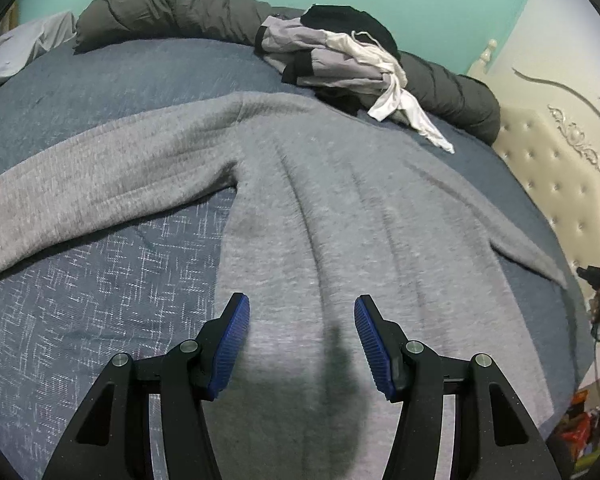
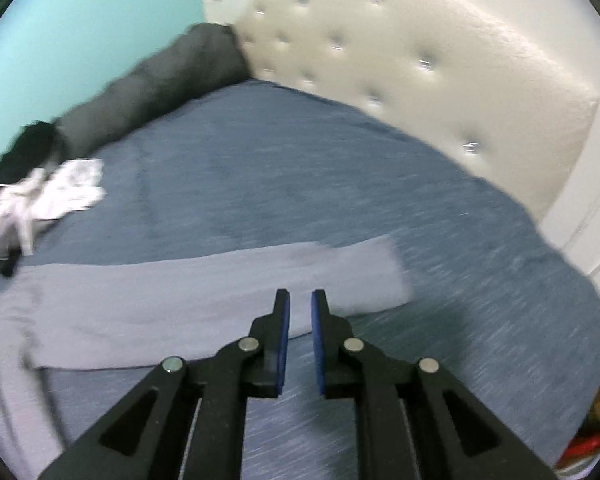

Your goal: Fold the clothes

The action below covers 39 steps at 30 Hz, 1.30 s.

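On the blue bedspread point(image 1: 80, 340) a grey sweater point(image 1: 320, 220) lies flat beneath the left gripper point(image 1: 302, 312), spread wide and empty. Only the right view shows its sleeve end point(image 2: 360, 276), the right gripper point(image 2: 300, 300) hovering nearly closed, holding nothing.

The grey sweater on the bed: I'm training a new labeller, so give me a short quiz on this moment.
1. True or false: the left gripper has its jaws closed on the grey sweater.
2. What lies on the sweater's far side? A) clothes pile B) laptop C) shoes
3. The right gripper points at the sweater's ____.

Key: 1 false, its jaws stand wide apart above the cloth. 2 A, the clothes pile. 3 sleeve.
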### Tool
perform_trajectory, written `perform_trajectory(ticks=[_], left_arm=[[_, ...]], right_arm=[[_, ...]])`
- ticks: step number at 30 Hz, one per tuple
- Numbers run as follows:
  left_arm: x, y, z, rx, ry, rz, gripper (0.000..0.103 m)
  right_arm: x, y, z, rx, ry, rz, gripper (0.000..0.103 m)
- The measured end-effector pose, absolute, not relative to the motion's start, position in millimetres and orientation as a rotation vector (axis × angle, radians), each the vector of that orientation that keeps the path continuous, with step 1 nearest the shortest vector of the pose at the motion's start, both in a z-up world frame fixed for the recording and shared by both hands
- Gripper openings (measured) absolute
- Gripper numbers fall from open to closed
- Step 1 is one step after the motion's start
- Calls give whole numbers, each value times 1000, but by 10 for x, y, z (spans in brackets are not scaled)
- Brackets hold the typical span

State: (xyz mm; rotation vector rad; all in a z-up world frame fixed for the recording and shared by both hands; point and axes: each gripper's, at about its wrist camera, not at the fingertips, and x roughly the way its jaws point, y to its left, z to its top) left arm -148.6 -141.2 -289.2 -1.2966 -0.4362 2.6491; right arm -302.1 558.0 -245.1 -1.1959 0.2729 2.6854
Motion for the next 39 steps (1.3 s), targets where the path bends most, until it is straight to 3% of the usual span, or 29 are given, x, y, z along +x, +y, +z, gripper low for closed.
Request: perform_trajectory(ticks=[16, 24, 39], left_arm=[[-1138, -2660, -2637, -1420, -569, 2768, 59], [-1120, -3557, -2734, -1543, -645, 2864, 59], [-1002, -4898, -2714, -1699, -719, 3083, 59]], right_arm=[[-2300, 3701, -2675, -1434, 596, 3015, 17], [-2045, 3052, -2766, -1474, 796, 3091, 29], [-1777, 2183, -3174, -1534, 715, 3226, 30]])
